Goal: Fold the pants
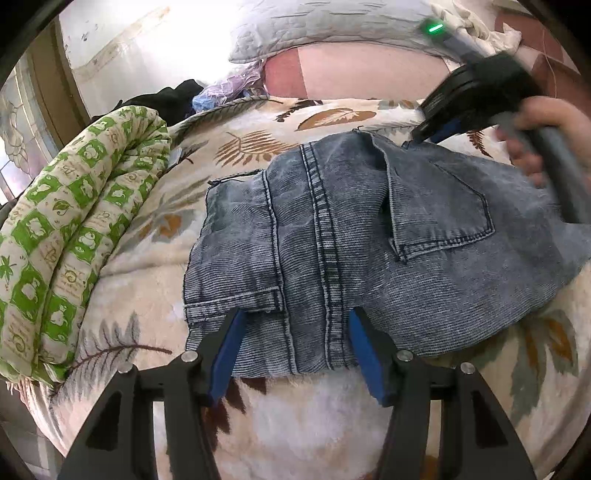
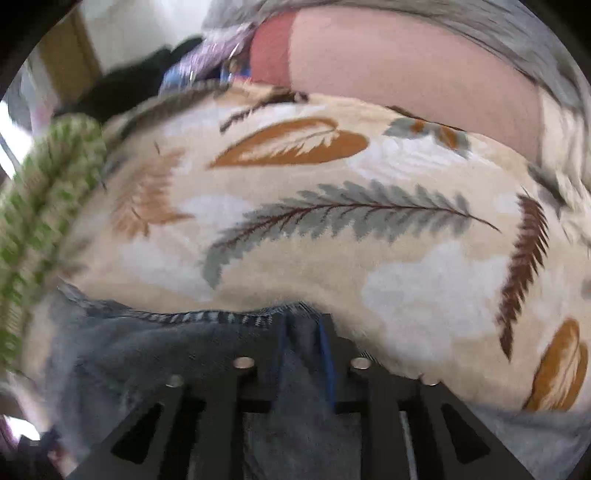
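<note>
The faded blue denim pants (image 1: 332, 229) lie folded on a leaf-print blanket (image 1: 236, 147), back pocket up. My left gripper (image 1: 295, 325) is open, its blue-padded fingers (image 1: 229, 347) straddling the near edge of the denim. My right gripper (image 1: 428, 134) shows at the far right corner of the pants, held by a hand. In the right wrist view that gripper (image 2: 301, 325) is shut on a fold of the pants (image 2: 155, 354), with denim between its blue pads. The right wrist view is blurred.
A rolled green-and-white quilt (image 1: 74, 236) lies along the left of the blanket. A grey pillow (image 1: 325, 29) and pink bedding (image 1: 354, 77) sit at the back, with dark and purple clothes (image 1: 177, 96) beside them. The blanket (image 2: 332, 206) fills the right wrist view.
</note>
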Tool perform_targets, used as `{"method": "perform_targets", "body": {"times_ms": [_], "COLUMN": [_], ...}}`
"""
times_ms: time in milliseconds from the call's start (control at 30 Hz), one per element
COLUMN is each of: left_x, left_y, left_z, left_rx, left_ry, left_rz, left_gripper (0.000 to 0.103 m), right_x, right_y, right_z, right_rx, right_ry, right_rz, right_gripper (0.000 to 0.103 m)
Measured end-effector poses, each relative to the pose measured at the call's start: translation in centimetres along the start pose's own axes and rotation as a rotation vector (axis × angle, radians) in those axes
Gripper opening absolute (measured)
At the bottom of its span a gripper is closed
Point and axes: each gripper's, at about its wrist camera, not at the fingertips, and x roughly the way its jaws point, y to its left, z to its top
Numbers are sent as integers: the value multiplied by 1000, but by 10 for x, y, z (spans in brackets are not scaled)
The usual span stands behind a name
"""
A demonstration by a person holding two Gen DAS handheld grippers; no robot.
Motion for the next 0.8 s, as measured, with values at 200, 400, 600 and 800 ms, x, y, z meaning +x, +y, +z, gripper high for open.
{"method": "perform_targets", "body": {"times_ms": [200, 400, 600, 800], "left_x": [-10, -50, -80, -70], "left_y": [-3, -23, -86, -181], "left_z": [-1, 11, 49, 110], "left_rx": [5, 37, 198, 414], "left_ry": [-67, -186, -186, -65], "left_rz": [31, 65, -71, -256], "left_gripper": [60, 60, 66, 71], "right_x": [-106, -189, -217, -206], "right_y": [-56, -144, -231, -274], "right_z": [-64, -174, -283, -342], "right_rx": [159, 436, 807, 1143], "right_ry": [-179, -353, -470, -521], "right_rz": [54, 140, 269, 406], "right_gripper": [68, 68, 70, 71]}}
